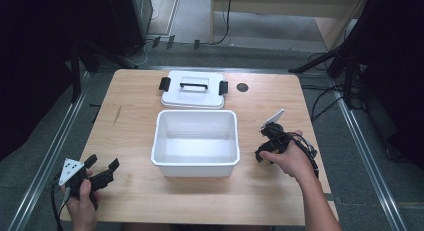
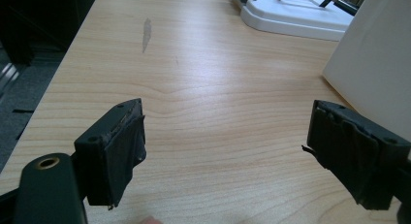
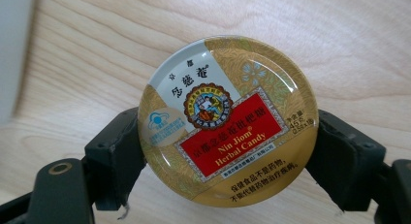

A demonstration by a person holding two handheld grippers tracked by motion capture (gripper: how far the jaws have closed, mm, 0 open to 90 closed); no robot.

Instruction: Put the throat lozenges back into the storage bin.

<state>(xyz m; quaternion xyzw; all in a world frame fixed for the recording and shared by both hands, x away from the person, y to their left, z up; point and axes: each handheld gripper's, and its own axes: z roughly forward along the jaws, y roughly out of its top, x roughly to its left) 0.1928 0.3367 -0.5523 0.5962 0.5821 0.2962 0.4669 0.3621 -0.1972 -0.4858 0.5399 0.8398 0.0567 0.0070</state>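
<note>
The round gold candy tin [image 3: 228, 120] in the right gripper view carries a red panel reading "Nin Jiom Herbal Candy" in yellow letters. Chinese characters stand on its pale upper-left field, on the red panel above the English, and in two black lines along the lower rim. Small print at the tin's right edge appears to give a weight, but it is too fine to read with certainty.

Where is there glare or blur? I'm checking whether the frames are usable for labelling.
Right gripper view: soft glare on the candy tin, print still legible. Left gripper view: wood grain sharp, the lid slightly soft. High view: even light on the table, dark surroundings.
</note>
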